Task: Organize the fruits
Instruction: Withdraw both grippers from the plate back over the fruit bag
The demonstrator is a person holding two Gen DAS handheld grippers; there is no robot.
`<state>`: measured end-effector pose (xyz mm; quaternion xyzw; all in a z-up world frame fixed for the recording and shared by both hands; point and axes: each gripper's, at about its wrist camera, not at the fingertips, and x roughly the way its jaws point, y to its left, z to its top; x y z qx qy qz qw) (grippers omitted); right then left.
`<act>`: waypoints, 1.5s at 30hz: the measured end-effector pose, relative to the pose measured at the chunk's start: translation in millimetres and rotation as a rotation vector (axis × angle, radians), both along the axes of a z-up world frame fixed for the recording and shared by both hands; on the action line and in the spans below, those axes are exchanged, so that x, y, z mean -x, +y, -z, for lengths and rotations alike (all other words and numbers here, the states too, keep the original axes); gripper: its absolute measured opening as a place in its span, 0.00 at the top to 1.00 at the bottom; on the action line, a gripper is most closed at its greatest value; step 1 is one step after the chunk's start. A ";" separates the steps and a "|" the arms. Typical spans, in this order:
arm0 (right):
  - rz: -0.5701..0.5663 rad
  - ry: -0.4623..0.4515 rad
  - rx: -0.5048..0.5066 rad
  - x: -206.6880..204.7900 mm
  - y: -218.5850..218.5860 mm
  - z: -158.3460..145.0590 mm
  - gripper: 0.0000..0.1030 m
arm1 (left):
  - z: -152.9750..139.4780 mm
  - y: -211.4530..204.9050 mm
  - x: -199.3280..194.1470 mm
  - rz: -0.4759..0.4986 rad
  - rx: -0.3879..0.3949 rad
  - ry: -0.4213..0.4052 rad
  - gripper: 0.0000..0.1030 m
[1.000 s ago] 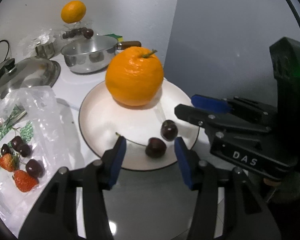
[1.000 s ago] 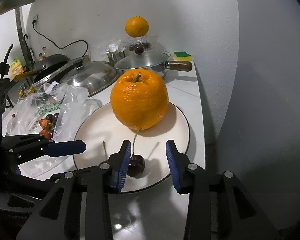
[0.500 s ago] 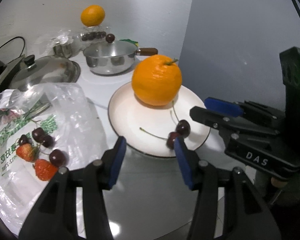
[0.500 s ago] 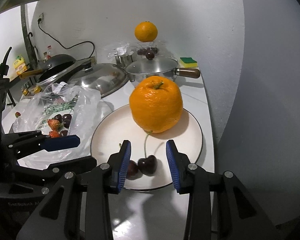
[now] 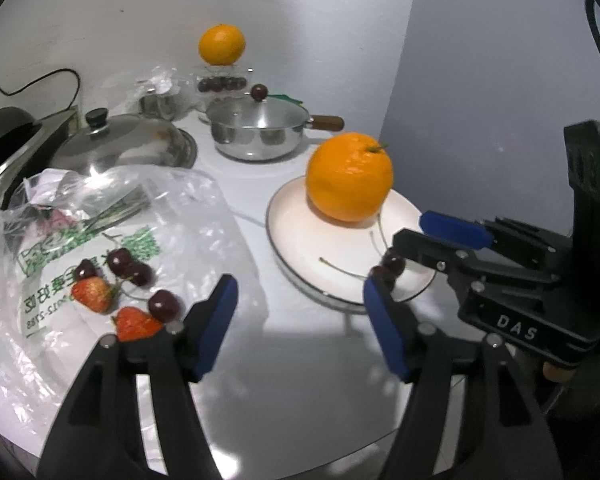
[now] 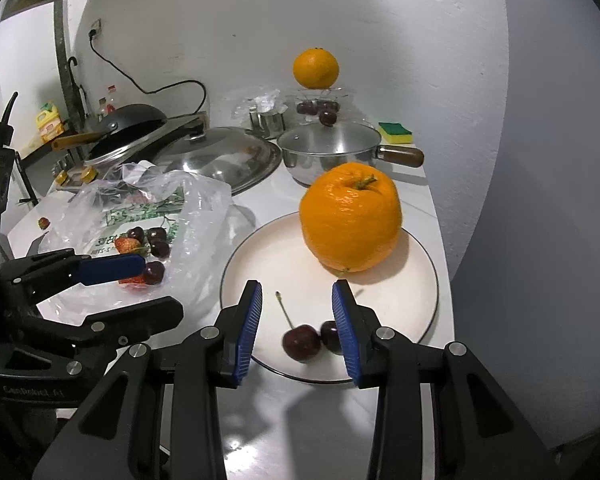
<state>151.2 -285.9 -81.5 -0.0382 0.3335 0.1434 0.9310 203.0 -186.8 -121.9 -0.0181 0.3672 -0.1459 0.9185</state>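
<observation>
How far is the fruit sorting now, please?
Done: a large orange and two dark cherries lie on the white plate. In hand: nothing; the left tool and right tool are open. Left: cherries and red strawberries on the clear plastic bag.

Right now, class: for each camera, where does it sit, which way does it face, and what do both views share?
Left wrist: on the left gripper, open, facing the bag of cherries and strawberries; right gripper alongside.
Right wrist: on the right gripper, open, facing the plate.
Shared: large orange, plate, two cherries, saucepan.
</observation>
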 end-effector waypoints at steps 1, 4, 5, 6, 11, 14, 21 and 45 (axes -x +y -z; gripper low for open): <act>-0.003 -0.001 0.001 0.6 2.5 -0.4 0.62 | -0.2 2.6 0.9 -0.005 0.000 0.000 0.35; -0.012 -0.001 0.003 1.1 10.5 -0.4 0.62 | -1.1 12.1 5.3 -0.018 -0.004 -0.001 0.35; -0.015 0.000 0.003 0.7 12.8 -0.5 0.62 | -0.5 13.9 5.6 -0.020 -0.006 -0.001 0.35; -0.019 0.000 0.003 0.8 15.9 -0.5 0.62 | -0.7 17.8 6.8 -0.027 -0.008 -0.001 0.35; -0.046 0.002 0.008 -0.1 34.7 0.1 0.62 | -1.3 35.8 9.8 -0.062 -0.004 -0.003 0.35; -0.059 0.004 0.012 -1.6 43.7 0.6 0.62 | -2.1 48.2 11.7 -0.085 0.000 -0.006 0.35; -0.094 0.009 0.023 -6.0 67.2 1.0 0.62 | 1.1 71.3 13.8 -0.129 0.006 0.001 0.35; -0.201 0.061 0.076 -24.5 149.2 19.4 0.63 | 21.3 148.4 16.5 -0.237 0.062 0.030 0.35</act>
